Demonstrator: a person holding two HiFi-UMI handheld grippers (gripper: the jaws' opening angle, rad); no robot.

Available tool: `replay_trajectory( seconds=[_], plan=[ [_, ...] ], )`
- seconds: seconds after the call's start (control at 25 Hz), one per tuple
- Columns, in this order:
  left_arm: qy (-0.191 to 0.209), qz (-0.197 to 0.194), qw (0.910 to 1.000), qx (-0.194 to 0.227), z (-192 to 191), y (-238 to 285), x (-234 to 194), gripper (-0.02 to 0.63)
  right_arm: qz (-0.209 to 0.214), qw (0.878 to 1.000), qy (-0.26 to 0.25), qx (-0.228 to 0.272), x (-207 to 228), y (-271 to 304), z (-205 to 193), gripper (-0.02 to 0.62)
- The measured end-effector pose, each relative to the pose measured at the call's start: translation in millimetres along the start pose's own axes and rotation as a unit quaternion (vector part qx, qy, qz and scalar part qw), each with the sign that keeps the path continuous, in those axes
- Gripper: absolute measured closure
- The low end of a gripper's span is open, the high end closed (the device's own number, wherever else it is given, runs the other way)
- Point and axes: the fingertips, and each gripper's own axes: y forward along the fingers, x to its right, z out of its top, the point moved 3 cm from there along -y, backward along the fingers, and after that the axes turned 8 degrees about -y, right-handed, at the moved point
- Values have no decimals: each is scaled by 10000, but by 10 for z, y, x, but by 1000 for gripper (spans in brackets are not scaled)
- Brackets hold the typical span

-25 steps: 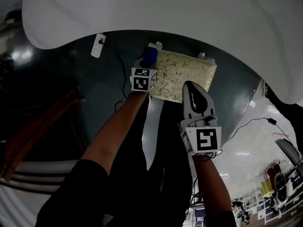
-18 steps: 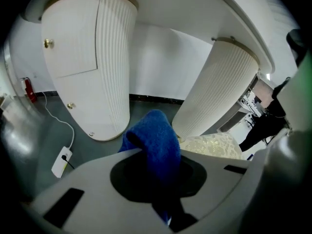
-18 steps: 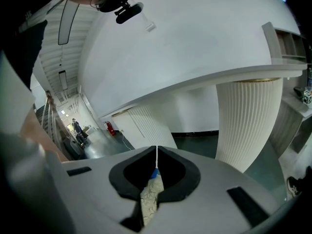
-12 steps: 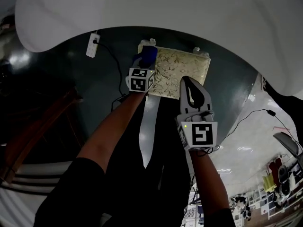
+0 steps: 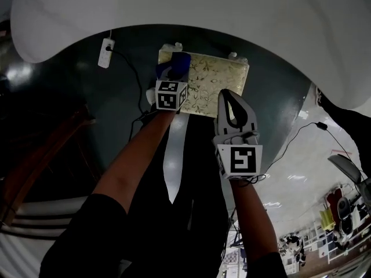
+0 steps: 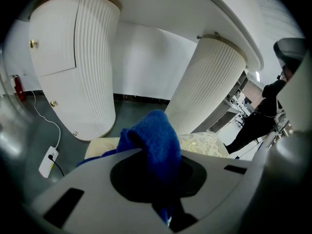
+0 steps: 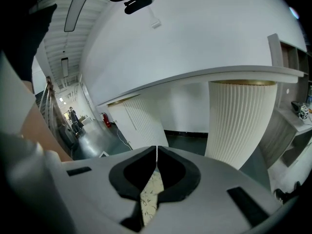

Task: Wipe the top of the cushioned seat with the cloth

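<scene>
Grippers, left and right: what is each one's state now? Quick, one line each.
Left gripper: shut on the blue cloth.
Right gripper: shut, holding nothing.

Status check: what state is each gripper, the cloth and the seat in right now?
left gripper: shut on the blue cloth.
right gripper: shut, nothing between its jaws.
blue cloth: bunched up, over the seat's far left corner.
cushioned seat: top mostly uncovered.
</scene>
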Motion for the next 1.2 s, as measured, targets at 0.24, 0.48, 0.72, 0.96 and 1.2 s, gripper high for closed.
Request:
replay_trajectory(
  seconds=[0.24,0.48,0.72,0.96,1.2],
  plan=[
    [-145,-239,9996,-83,-53,119,290,557,-82,9998,172,-58,147,-49,-187,557],
    [-153,-231,9996,-46,-69,164,384,557,-146,9994,289,-122,248,-109,-300,557],
    [120,-187,9998,4,-80,180,540,557,-290,9988,376,-148,404,-201,-361,557],
    [220,-344,9991,-67,-148,254,850,555,-476,9977,468,-80,625,-257,-396,557],
    [155,-422,9989,-115,-199,324,1064,555,-544,9972,498,-89,788,-299,-437,557]
  ],
)
